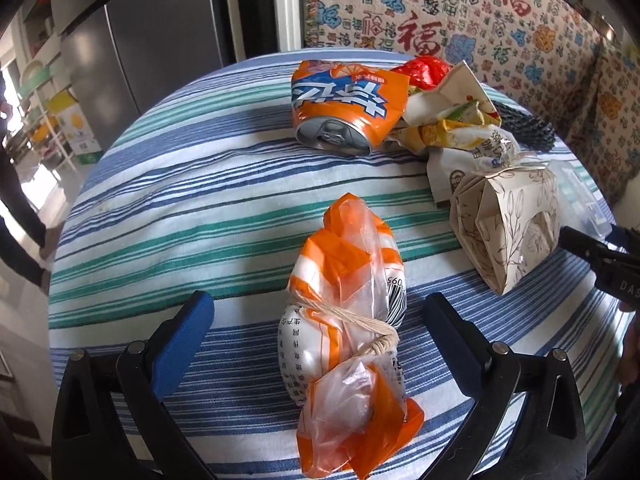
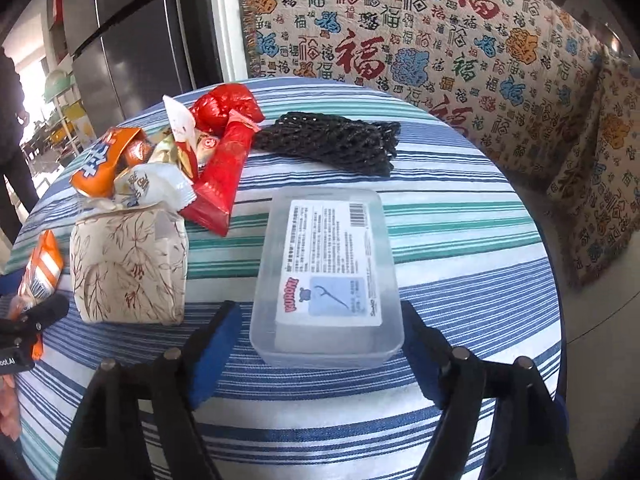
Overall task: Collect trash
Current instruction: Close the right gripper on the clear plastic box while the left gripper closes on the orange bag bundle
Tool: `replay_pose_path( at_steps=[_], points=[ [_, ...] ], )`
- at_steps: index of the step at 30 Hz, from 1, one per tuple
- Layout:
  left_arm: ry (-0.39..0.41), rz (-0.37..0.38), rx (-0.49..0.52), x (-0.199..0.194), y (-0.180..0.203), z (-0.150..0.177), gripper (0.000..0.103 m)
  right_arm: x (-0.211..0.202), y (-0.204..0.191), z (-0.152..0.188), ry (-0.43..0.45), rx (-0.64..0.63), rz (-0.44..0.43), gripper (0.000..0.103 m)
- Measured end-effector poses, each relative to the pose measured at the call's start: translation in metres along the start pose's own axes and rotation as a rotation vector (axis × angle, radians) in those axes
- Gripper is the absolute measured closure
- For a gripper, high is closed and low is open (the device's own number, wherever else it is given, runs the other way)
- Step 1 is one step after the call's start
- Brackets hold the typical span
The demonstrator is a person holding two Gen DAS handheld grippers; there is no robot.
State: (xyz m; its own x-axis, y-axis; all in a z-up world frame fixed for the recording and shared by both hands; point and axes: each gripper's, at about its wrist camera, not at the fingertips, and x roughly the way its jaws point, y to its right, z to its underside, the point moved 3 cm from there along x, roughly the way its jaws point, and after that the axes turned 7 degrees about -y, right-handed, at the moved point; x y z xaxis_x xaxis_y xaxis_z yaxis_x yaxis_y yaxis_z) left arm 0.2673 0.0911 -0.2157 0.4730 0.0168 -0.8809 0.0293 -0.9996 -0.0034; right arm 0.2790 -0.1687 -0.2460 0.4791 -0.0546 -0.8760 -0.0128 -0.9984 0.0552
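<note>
The left gripper (image 1: 318,320) was held with its jaws wide apart around a tied orange-and-clear plastic bundle (image 1: 348,332) lying near the table's (image 1: 160,208) front edge, the pads clear of it. The right gripper (image 2: 316,332) was spread around the near end of a clear plastic box (image 2: 328,272) toward the right edge, neither pad seen pressing it. Toward the far edge, 1 crushed orange can (image 1: 348,108), crumpled wrappers (image 1: 452,120), a red bag (image 2: 226,106) and black netting (image 2: 332,142) were heaped beside a floral paper box (image 1: 508,228).
</note>
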Motion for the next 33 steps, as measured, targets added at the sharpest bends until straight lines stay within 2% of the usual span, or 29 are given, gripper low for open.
replay_pose_path(
  at_steps=[8, 33],
  points=[
    [-0.001, 0.025, 0.044, 0.0047, -0.0038, -0.0086, 0.0, 0.001, 0.0005, 0.0006, -0.002, 0.006, -0.001, 0.019],
    [0.005, 0.02, 0.033, 0.0037, -0.0025, -0.0078, 0.0, -0.0006, 0.0003, 0.0009, -0.007, 0.007, -0.004, 0.017]
  ],
)
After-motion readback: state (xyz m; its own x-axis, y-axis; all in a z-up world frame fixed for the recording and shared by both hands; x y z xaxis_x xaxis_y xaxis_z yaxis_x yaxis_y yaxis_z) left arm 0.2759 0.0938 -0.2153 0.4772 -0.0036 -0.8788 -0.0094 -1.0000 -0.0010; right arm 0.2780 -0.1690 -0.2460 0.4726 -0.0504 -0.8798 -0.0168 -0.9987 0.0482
